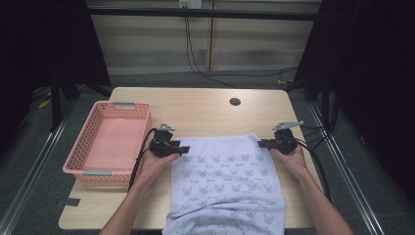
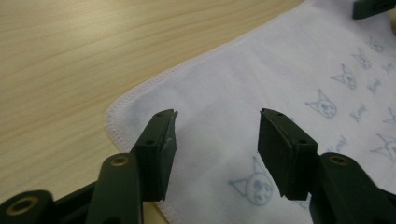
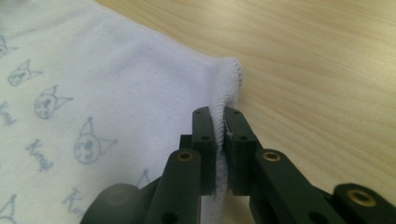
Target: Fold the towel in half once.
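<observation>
Lying flat across the near half of the wooden table (image 1: 205, 110), beside a pink basket (image 1: 110, 139): white cat-print towel (image 1: 227, 181). Pinching its far right corner, clenched: right gripper (image 3: 220, 122). Hovering spread over the left corner, grasping nothing: left gripper (image 2: 217, 140). Risking a lopsided, bunched lift if pulled one-sided.

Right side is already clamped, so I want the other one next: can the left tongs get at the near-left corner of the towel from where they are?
Probably yes. The left tongs stand open right over the towel corner, with nothing between them and the cloth.
</observation>
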The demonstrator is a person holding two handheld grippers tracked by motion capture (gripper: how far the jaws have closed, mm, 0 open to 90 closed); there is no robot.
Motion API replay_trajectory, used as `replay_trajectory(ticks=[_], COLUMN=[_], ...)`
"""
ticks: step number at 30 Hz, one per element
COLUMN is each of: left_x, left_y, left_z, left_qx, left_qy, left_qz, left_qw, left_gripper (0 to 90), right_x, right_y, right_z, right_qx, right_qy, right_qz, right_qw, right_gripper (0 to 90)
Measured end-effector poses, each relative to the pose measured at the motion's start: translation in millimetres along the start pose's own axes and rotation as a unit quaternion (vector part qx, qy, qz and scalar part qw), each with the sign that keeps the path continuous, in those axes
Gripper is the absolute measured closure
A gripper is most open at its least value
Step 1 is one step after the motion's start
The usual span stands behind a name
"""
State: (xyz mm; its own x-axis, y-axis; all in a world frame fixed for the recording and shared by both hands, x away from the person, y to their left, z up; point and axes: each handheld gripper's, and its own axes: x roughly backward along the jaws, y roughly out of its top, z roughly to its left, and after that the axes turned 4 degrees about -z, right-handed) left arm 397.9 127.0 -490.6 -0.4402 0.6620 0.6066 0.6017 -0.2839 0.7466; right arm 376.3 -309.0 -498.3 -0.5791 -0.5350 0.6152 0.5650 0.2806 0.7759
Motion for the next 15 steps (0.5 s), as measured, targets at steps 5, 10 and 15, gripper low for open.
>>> replay_trajectory(ticks=[5,10,15], left_x=[-4.9,-4.3,-5.7], left_y=[-1.6,-2.8,-3.7], left_z=[8.5,13.0,15.1], left_qx=[0.010,-0.004,-0.001], left_qy=[0.025,0.036,0.042], left_qz=[-0.004,0.004,-0.001], left_qw=[0.9996,0.9993,0.9991], left_gripper=[45.6,44.4,43.1], right_x=[6.2,7.7,7.7], right_y=[-1.9,-2.6,-2.5], right_z=[-2.6,-5.0,-6.1], right_qx=[-0.007,-0.011,-0.014], right_qy=[-0.002,-0.001,-0.001], right_qz=[-0.005,-0.014,-0.015], right_qw=[1.0000,0.9998,0.9998], right_gripper=[85.8,85.8,85.7])
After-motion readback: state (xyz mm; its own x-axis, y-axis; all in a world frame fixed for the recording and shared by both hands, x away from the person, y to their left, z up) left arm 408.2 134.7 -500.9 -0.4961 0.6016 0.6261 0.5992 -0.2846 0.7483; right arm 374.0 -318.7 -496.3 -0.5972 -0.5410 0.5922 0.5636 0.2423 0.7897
